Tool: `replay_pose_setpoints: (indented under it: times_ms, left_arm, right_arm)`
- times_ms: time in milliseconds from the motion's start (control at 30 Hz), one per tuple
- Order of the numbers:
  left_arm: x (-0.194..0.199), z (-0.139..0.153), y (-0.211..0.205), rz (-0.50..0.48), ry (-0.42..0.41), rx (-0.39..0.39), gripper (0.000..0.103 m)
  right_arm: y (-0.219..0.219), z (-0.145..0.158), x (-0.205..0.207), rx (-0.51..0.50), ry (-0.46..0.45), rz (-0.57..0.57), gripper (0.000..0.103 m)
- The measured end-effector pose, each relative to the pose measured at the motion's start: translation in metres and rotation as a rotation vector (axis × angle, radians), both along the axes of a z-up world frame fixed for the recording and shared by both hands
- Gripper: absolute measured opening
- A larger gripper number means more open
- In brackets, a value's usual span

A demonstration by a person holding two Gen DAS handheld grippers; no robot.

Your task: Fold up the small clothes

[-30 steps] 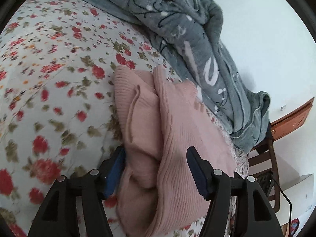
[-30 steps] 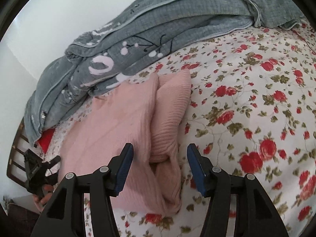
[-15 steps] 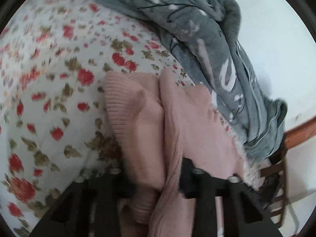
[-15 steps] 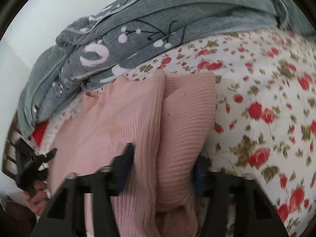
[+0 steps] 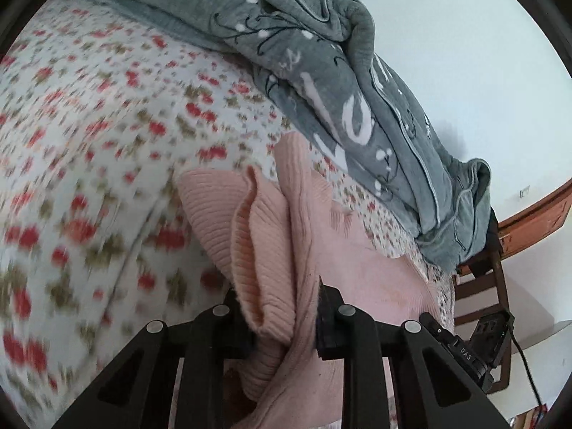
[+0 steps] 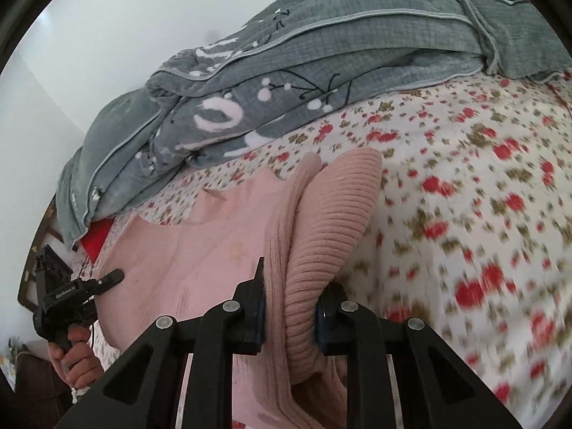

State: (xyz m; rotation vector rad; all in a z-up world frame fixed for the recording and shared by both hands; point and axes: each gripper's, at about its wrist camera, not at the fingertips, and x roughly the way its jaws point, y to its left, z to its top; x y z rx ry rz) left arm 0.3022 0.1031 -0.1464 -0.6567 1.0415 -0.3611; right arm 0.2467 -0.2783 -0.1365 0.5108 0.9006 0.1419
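A pink ribbed knit sweater (image 5: 357, 261) lies on the floral bedsheet (image 5: 107, 143), its sleeves folded in over the body. My left gripper (image 5: 282, 321) is shut on a bunched fold of the sweater's edge and sleeve. My right gripper (image 6: 289, 321) is shut on the opposite edge of the sweater (image 6: 214, 250), with a ribbed sleeve roll between its jaws. The cloth hides both sets of pads. The left gripper also shows in the right wrist view (image 6: 111, 277), held by a hand.
A grey quilt (image 5: 339, 82) with white patterns is heaped along the far side of the bed, also in the right wrist view (image 6: 321, 57). A wooden chair (image 5: 479, 286) stands past the bed's end. A white wall (image 5: 464, 35) lies behind.
Both grippers moved forward onto the sweater and closed from open to shut on its folded edges. The gripped cloth now bunches up and lifts off the sheet.
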Motion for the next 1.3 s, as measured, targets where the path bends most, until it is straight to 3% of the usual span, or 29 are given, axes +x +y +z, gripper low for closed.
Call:
replay_pose_setpoints:
  times_ms: [300, 400, 500, 567, 633, 767, 867, 967, 1033, 1100, 1133, 1167, 1200, 1300]
  left_arm:
    - [-0.102, -0.012, 0.006, -0.044, 0.004, -0.025, 0.023]
    - [-0.120, -0.019, 0.003, -0.057, -0.003, 0.011, 0.026]
    - [-0.118, -0.029, 0.000, -0.028, 0.002, 0.113, 0.038]
    - [-0.117, -0.034, 0.002, -0.026, -0.005, 0.153, 0.040]
    - [-0.122, -0.029, 0.008, -0.028, -0.038, 0.180, 0.046]
    - [-0.129, -0.002, 0.015, -0.014, -0.152, 0.322, 0.047]
    - [-0.116, 0.017, 0.010, -0.037, -0.212, 0.313, 0.047]
    - [-0.086, 0.021, -0.007, -0.083, -0.209, 0.293, 0.047]
    - [-0.063, 0.013, -0.020, -0.091, -0.176, 0.334, 0.047]
    - [-0.045, -0.002, -0.032, -0.085, -0.123, 0.391, 0.043]
    - [-0.039, -0.010, -0.033, -0.083, -0.102, 0.393, 0.024]
    - [-0.035, -0.017, -0.032, -0.076, -0.077, 0.383, 0.016]
    - [-0.033, -0.021, -0.028, -0.066, -0.061, 0.359, 0.014]
    - [-0.037, -0.013, -0.014, -0.051, -0.126, 0.268, 0.011]
  right_arm:
    - [-0.013, -0.011, -0.110, 0.040, 0.000, 0.004, 0.021]
    - [-0.016, -0.020, -0.133, 0.041, -0.011, 0.001, 0.022]
    - [-0.011, -0.036, -0.131, -0.034, 0.000, 0.000, 0.032]
    - [-0.010, -0.043, -0.130, -0.084, 0.002, 0.007, 0.037]
    - [-0.015, -0.037, -0.139, -0.114, -0.033, -0.005, 0.043]
    - [-0.024, -0.013, -0.152, -0.230, -0.109, -0.042, 0.047]
    - [-0.022, 0.007, -0.142, -0.294, -0.167, -0.047, 0.048]
    - [-0.014, 0.010, -0.111, -0.246, -0.161, -0.003, 0.048]
    - [-0.004, 0.001, -0.086, -0.228, -0.127, 0.037, 0.047]
    - [0.003, -0.021, -0.056, -0.269, -0.033, 0.048, 0.045]
    - [0.004, -0.030, -0.049, -0.276, -0.002, 0.047, 0.035]
    - [0.004, -0.039, -0.042, -0.273, 0.028, 0.049, 0.017]
    - [0.003, -0.045, -0.038, -0.262, 0.040, 0.058, 0.008]
    - [0.004, -0.030, -0.046, -0.278, -0.068, 0.070, 0.005]
